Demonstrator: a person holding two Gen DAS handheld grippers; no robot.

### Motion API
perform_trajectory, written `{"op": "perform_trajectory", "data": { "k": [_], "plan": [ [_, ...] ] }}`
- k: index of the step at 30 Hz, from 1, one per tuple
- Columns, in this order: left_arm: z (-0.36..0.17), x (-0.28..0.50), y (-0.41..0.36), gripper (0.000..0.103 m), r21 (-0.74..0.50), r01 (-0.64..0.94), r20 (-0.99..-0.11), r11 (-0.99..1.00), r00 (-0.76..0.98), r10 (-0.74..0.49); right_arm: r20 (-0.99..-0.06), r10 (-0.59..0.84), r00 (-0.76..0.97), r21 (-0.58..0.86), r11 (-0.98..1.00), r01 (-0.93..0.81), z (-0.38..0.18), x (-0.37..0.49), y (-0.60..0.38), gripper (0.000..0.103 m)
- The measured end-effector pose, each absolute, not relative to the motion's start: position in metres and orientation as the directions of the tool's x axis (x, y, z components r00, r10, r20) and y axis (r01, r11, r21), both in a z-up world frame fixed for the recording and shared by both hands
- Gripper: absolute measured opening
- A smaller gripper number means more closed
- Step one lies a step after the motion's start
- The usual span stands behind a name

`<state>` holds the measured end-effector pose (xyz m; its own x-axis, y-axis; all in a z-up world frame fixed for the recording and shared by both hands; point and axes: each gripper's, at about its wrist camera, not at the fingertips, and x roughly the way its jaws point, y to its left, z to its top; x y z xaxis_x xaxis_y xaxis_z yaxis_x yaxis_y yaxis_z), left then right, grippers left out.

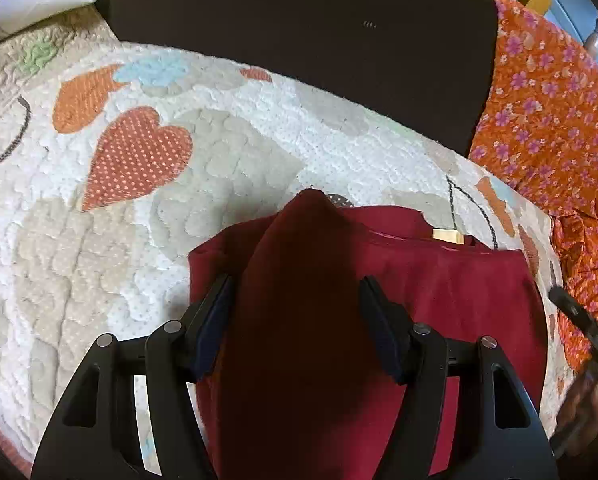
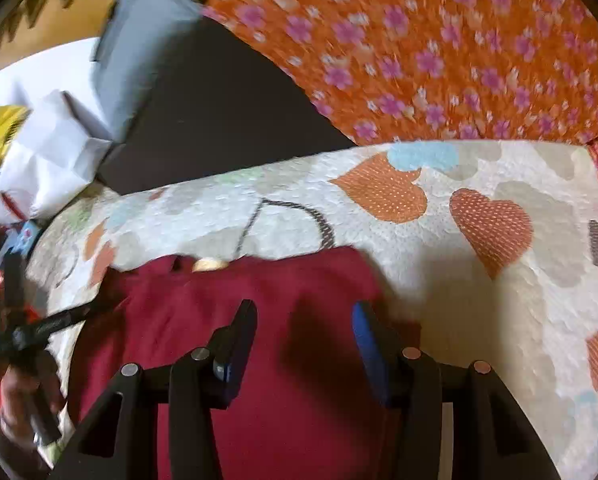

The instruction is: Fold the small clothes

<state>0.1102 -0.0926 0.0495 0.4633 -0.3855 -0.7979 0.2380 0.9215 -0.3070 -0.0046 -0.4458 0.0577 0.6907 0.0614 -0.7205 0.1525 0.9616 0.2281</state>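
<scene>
With a raised fold of the dark red knit garment [image 1: 439, 292] between my left hand-held gripper's [image 1: 295, 304] half-open jaws, whether gripped I cannot tell, and my right hand-held gripper [image 2: 303, 320] empty above it, the fold may slip loose.

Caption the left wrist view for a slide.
Left tool holds a raised fold of the dark red garment over a heart-patterned quilt.

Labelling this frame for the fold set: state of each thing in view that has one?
left gripper: jaws apart, a raised fold of the garment between them; grip unclear
right gripper: open, above the garment
dark red garment: on the quilt, part folded, tan label showing at its far edge
quilt: spread flat
orange floral cloth: loose, unfolded, past the quilt's edge
</scene>
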Motion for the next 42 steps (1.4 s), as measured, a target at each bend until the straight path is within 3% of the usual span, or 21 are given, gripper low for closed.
{"op": "perform_trajectory", "data": {
  "k": [8,12,15,19,25,42],
  "plan": [
    [0.07,0.088,-0.083,0.064,-0.234,0.249,-0.774,0.94,0.537,-0.336,-0.716,-0.013,0.698,0.145,0.975,0.167,0.052,-0.062,-0.419,0.048],
    [0.079,0.075,-0.08,0.064,-0.192,0.268,-0.76,0.944,0.569,-0.315,-0.788,-0.029,0.614,0.125,0.971,0.205,0.021,-0.05,-0.422,0.049],
    [0.085,0.064,-0.077,0.064,-0.156,0.281,-0.747,0.947,0.593,-0.299,-0.791,-0.04,0.611,0.113,0.971,0.209,0.02,-0.048,-0.42,0.048],
    [0.089,0.054,-0.071,0.064,-0.142,0.294,-0.742,0.945,0.6,-0.298,-0.773,0.0,0.635,0.173,0.962,0.211,0.037,-0.059,-0.417,0.048],
    [0.093,0.038,-0.067,0.064,-0.132,0.312,-0.739,0.941,0.601,-0.304,-0.769,-0.014,0.639,0.143,0.971,0.194,0.049,-0.082,-0.4,0.05],
    [0.089,-0.005,-0.073,0.064,-0.106,0.261,-0.751,0.96,0.611,-0.249,-0.831,-0.018,0.556,0.127,0.967,0.221,0.007,-0.109,-0.413,0.05]
  ]
}}
